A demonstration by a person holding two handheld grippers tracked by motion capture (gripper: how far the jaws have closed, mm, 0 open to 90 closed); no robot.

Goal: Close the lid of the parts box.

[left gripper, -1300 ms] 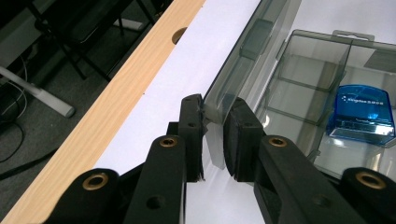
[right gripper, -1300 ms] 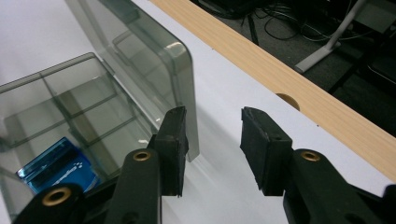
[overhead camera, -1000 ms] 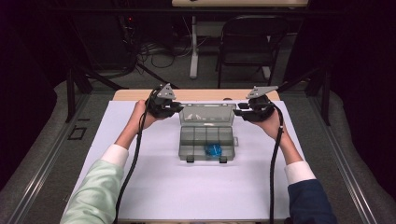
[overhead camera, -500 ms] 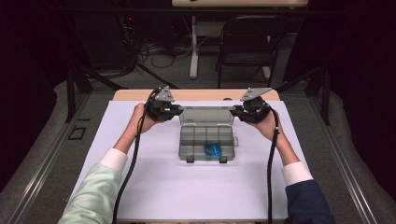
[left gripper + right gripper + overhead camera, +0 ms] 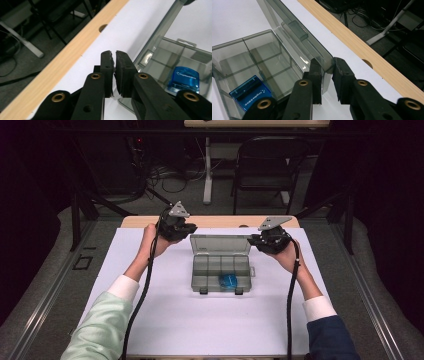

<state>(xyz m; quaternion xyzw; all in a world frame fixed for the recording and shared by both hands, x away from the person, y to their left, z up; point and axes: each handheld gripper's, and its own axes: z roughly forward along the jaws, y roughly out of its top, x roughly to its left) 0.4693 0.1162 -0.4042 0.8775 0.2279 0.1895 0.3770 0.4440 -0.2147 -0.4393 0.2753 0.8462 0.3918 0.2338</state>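
A clear grey compartment box (image 5: 210,267) sits mid-table with its lid (image 5: 220,244) standing open at the back. A small blue case (image 5: 228,280) lies in a front compartment. My left gripper (image 5: 189,231) is at the lid's left corner. In the left gripper view its jaws (image 5: 114,53) have just closed to a thin slit, and the lid's edge (image 5: 160,27) runs beside the right jaw. My right gripper (image 5: 255,240) is at the right corner. Its jaws (image 5: 328,62) have just been closing and pinch the lid's corner (image 5: 292,30).
A white sheet (image 5: 200,320) covers the table, with open room in front of the box. A wooden strip with a hole (image 5: 243,226) runs along the far edge. Beyond it stand a chair (image 5: 265,165) and floor cables.
Both hands have stayed at the lid's two corners. The box, the lid and the blue case look unmoved.
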